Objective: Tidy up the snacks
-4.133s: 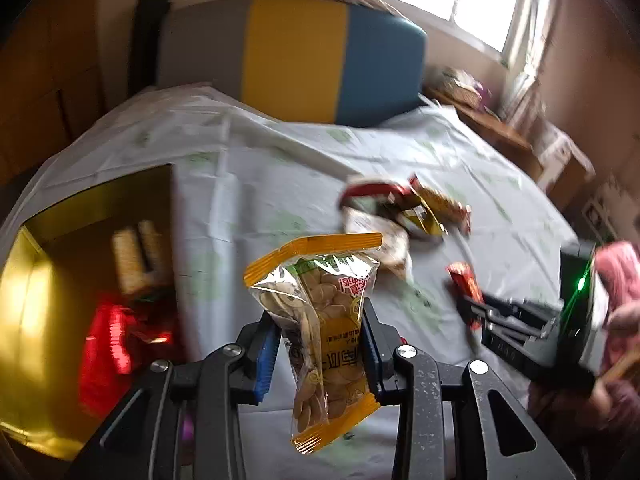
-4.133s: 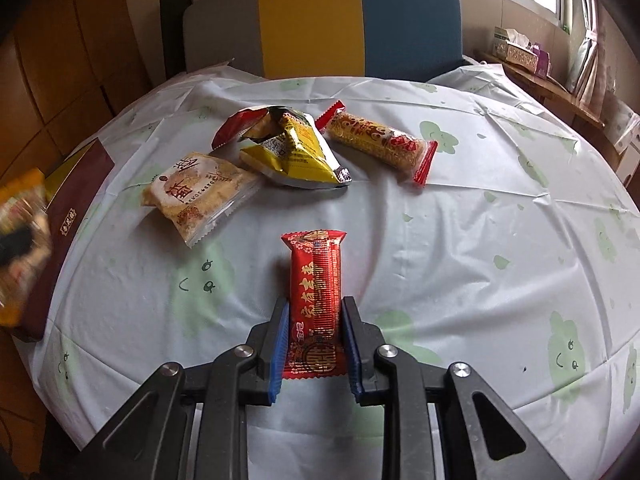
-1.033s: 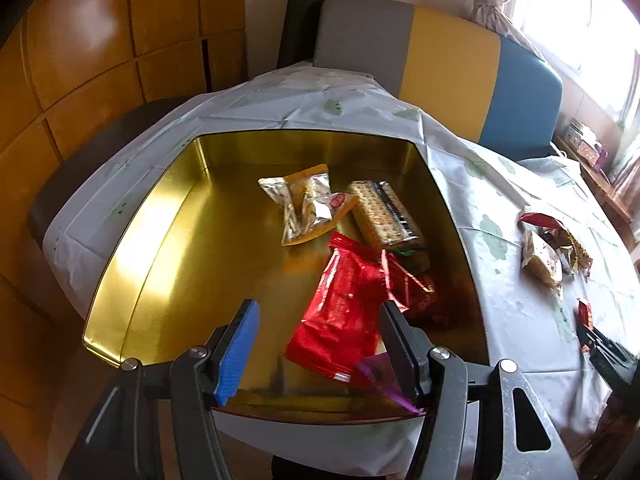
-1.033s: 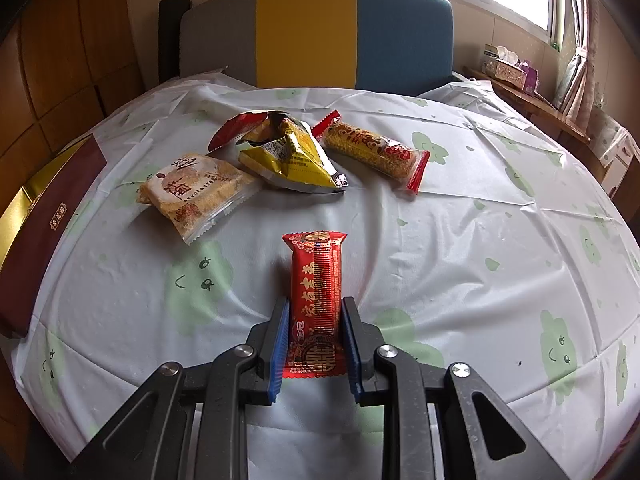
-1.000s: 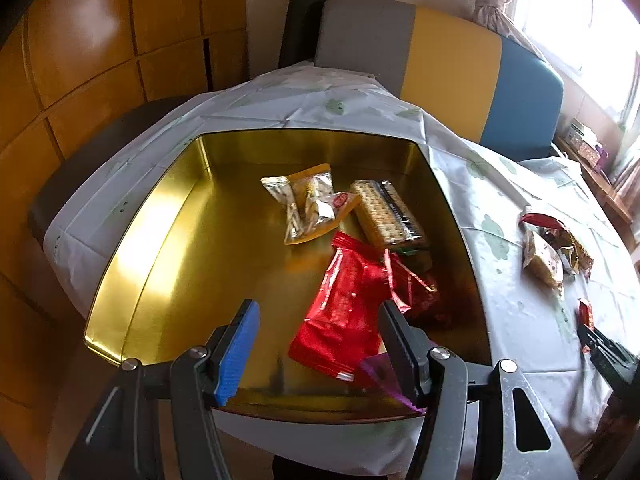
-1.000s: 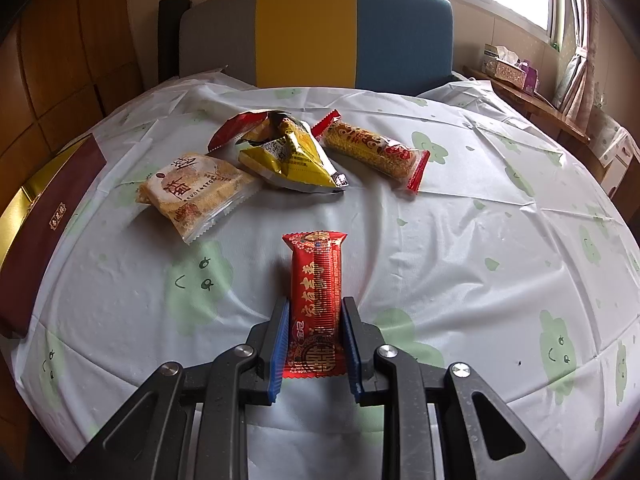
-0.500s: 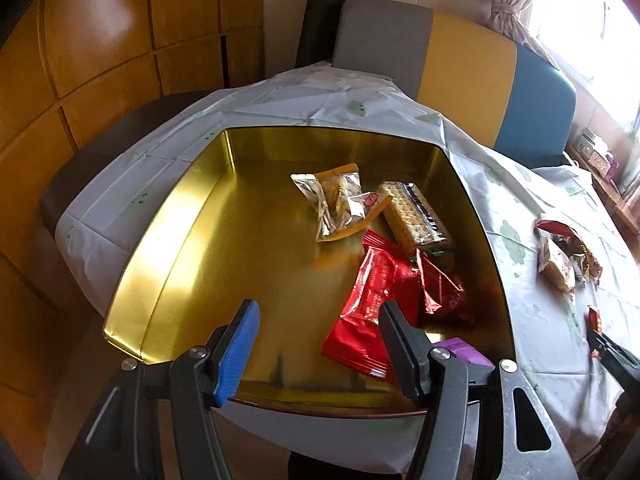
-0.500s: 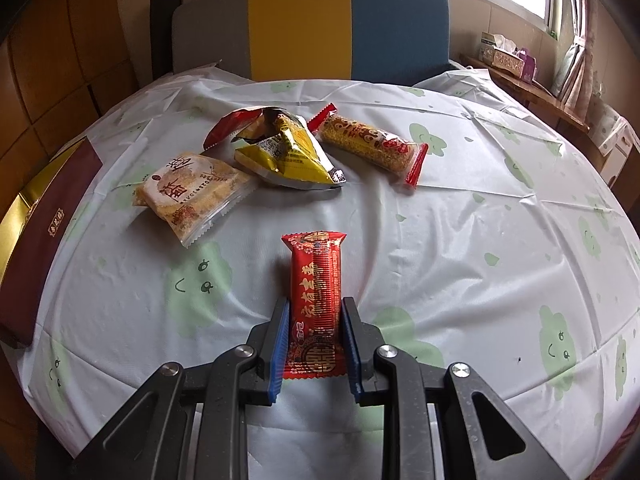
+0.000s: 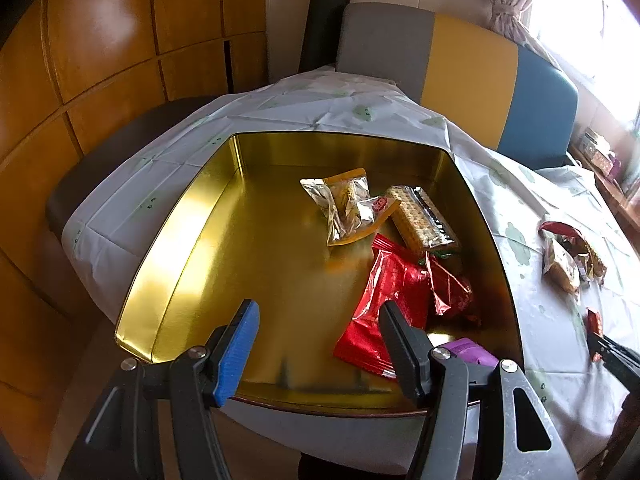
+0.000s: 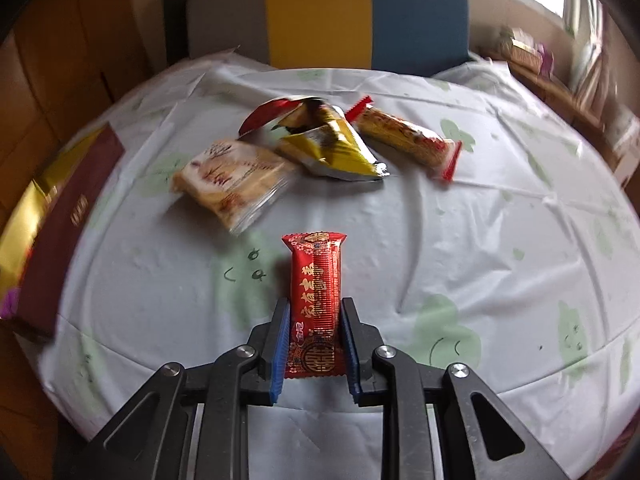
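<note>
**Red bar to be carried to the gold tin**

One gold tin [image 9: 192, 216] sits at the table's left edge. Four packets are counted inside, three loose mid-table. One red bar [image 10: 316, 300] is pinched in the right tool [image 10: 314, 344]; it should be kept level and released low. The left tool [image 9: 316, 344] gapes wide, empty.

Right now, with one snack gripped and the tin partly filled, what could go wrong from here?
The right hand-held gripper pinches the red bar only near its lower end, so the bar might swing or slip while carried. In the gold tin, packets crowd the right side; a drop there could pile onto the red packet. The tin's near edge seems to overhang the table, so bumping could tip it.
</note>
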The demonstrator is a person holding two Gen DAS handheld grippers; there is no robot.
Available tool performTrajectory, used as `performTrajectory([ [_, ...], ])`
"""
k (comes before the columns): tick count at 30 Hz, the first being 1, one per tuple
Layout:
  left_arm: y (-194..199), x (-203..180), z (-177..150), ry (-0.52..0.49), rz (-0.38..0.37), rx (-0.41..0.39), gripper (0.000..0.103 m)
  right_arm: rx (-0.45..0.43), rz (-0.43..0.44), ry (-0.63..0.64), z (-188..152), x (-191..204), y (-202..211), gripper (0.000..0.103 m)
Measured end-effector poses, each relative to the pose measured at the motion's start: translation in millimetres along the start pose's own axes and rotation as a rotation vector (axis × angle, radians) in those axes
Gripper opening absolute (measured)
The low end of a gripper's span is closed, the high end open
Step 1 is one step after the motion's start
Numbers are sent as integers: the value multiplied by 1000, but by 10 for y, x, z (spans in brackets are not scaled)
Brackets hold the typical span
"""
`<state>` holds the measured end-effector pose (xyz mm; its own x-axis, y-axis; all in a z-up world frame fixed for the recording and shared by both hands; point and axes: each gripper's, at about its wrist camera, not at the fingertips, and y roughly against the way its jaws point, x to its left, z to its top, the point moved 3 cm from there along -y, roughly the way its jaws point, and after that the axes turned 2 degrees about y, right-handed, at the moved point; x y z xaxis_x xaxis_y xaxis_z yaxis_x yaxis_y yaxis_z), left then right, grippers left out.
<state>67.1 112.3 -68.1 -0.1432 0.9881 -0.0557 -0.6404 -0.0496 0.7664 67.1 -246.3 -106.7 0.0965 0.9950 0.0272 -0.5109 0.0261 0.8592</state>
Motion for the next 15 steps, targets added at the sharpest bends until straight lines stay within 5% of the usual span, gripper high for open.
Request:
performTrajectory([
  [7, 18, 44, -26, -3, -3, -7, 63, -7, 91, -35, 76, 122, 135, 24],
  [15, 50, 79, -15, 2, -5, -18, 63, -46, 278, 157, 197, 957, 427, 24],
])
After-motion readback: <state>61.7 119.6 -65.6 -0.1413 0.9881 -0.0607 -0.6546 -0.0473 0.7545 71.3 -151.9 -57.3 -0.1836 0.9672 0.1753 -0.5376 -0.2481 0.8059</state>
